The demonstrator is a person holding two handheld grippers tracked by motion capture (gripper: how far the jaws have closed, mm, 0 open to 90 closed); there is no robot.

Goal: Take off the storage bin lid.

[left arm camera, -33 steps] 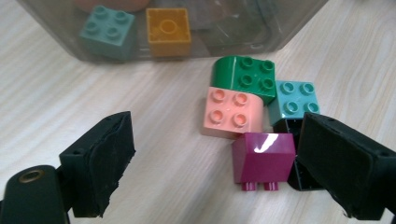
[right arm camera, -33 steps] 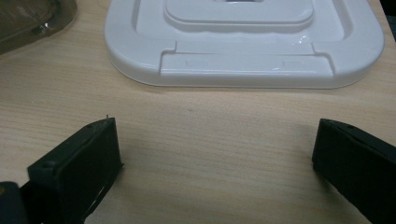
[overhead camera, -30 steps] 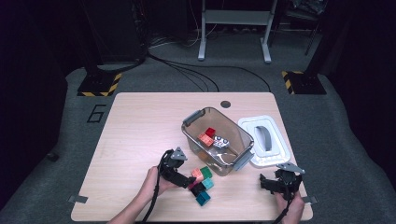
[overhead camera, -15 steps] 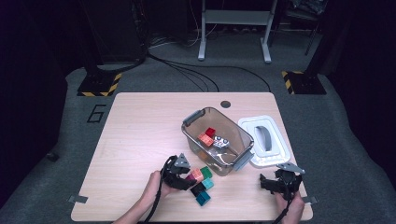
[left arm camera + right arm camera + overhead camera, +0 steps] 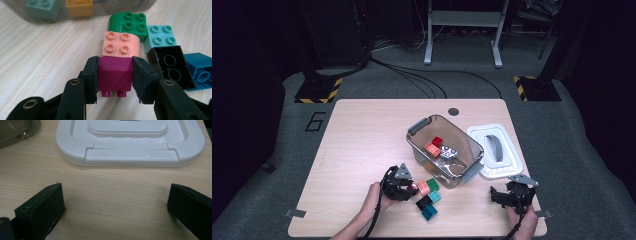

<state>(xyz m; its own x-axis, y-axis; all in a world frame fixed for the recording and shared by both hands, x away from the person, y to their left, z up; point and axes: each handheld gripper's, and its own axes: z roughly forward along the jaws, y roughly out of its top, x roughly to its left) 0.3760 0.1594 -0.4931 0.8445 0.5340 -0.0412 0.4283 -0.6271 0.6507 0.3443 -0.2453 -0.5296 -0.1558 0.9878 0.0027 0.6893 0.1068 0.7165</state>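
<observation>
Left gripper (image 5: pixel 411 187) low on table (image 5: pixel 362 130), jaws just closing, right by small pile of blocks (image 5: pixel 428 197). Clear bin (image 5: pixel 444 150) behind blocks, more blocks inside. White lid (image 5: pixel 494 150) beside bin. Right gripper (image 5: pixel 507 196) apart, near table's right edge.

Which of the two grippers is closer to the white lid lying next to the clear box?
The right one. The right gripper sits just in front of the white lid, open and empty. The left gripper is across the table, past the clear box, clamped on a magenta brick.

Wooden table (image 5: pixel 362 130), clear bin (image 5: pixel 419 145), white lid (image 5: pixel 507 167), loose bricks (image 5: pixel 428 200)
</observation>
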